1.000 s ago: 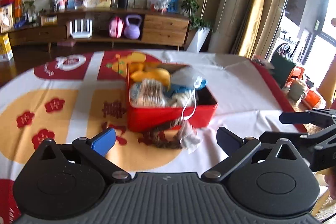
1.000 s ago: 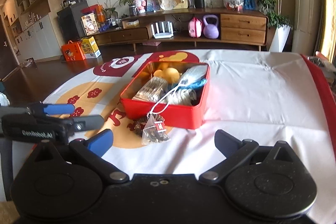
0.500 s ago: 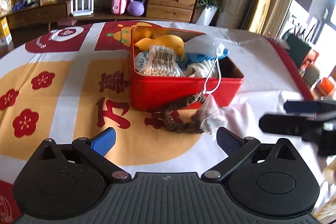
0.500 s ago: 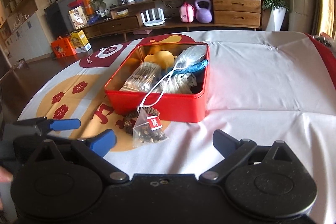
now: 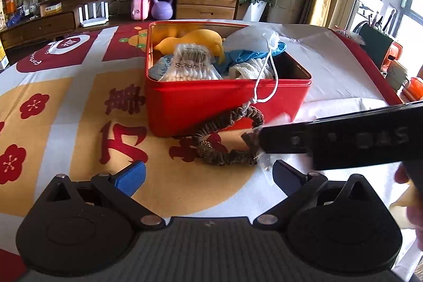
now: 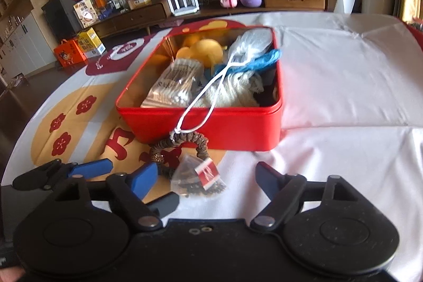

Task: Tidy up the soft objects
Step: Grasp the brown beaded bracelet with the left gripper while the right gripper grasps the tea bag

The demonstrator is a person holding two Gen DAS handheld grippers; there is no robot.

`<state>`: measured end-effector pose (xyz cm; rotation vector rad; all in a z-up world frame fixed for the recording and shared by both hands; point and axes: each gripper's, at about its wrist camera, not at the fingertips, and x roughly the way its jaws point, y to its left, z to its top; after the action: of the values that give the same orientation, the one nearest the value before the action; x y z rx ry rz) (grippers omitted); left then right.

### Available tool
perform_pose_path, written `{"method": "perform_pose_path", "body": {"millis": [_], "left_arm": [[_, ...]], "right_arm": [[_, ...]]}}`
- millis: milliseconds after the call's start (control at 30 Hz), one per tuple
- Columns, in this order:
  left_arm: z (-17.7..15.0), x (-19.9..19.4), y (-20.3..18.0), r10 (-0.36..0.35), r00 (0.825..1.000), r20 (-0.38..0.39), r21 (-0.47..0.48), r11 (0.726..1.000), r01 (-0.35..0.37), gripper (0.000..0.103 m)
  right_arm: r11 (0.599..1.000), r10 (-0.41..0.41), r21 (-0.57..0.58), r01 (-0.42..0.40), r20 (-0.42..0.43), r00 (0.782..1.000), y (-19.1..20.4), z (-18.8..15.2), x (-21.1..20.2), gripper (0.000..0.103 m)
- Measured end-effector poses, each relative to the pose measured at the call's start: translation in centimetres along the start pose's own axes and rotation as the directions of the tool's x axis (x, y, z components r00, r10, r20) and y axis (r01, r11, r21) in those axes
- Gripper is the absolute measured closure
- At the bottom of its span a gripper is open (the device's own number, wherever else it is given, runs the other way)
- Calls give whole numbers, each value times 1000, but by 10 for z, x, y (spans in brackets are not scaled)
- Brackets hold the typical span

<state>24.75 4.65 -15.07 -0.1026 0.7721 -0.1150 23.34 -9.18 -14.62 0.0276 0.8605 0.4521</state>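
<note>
Only the right view shows the sachet between the closing right tongs, untouched; left tongs gape before the scrunchie.

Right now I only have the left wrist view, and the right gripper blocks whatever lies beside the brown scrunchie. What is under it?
Observer: A clear sachet of dark bits with a red tag, lying on the cloth just in front of the scrunchie.
Operator: Does the right gripper have it?
Observer: Not yet. The right gripper is closing its jaws with the sachet between them, and the pads are not pressing on it.
</note>
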Motion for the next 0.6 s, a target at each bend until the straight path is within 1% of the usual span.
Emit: {"method": "perform_pose_path", "body": {"millis": [67, 133, 200, 233, 300, 333, 400, 467, 533, 600], "left_arm": [[0, 2, -1, -4, 1000, 5, -1, 1000, 4, 0], [1, 4, -3, -8, 1000, 12, 4, 1000, 8, 0], [2, 6, -5, -7, 1000, 19, 16, 1000, 7, 0], [2, 8, -6, -7, 1000, 20, 21, 1000, 7, 0], [2, 10, -7, -12, 1000, 20, 26, 1000, 12, 0], [3, 11, -7, -15, 1000, 21, 28, 1000, 14, 0], [3, 13, -8, -24, 999, 23, 32, 999, 24, 0], [3, 16, -9, -32, 999, 22, 36, 999, 31, 0], [3, 19, -11, -34, 999, 18, 40, 999, 33, 0], [2, 20, -12, -37, 999, 20, 41, 998, 37, 0]], "right_arm": [[1000, -1, -5, 1, -13, 1000, 1, -1, 4, 28], [1000, -2, -5, 2, -17, 1000, 1, -2, 6, 34], [1000, -2, -2, 2, -15, 1000, 0, -3, 6, 46], [1000, 0, 0, 0, -12, 1000, -2, -3, 5, 48], [1000, 4, 3, -4, -8, 1000, -4, -3, 2, 57], [1000, 4, 5, -4, -6, 1000, -6, -3, 1, 58], [1000, 8, 11, -8, -5, 1000, -9, -2, 0, 66], [1000, 19, 21, -19, -11, 1000, -13, -1, 1, 71], [999, 25, 32, -25, -13, 1000, -16, -1, 2, 73], [999, 35, 37, -35, -10, 999, -17, 0, 3, 81]]}}
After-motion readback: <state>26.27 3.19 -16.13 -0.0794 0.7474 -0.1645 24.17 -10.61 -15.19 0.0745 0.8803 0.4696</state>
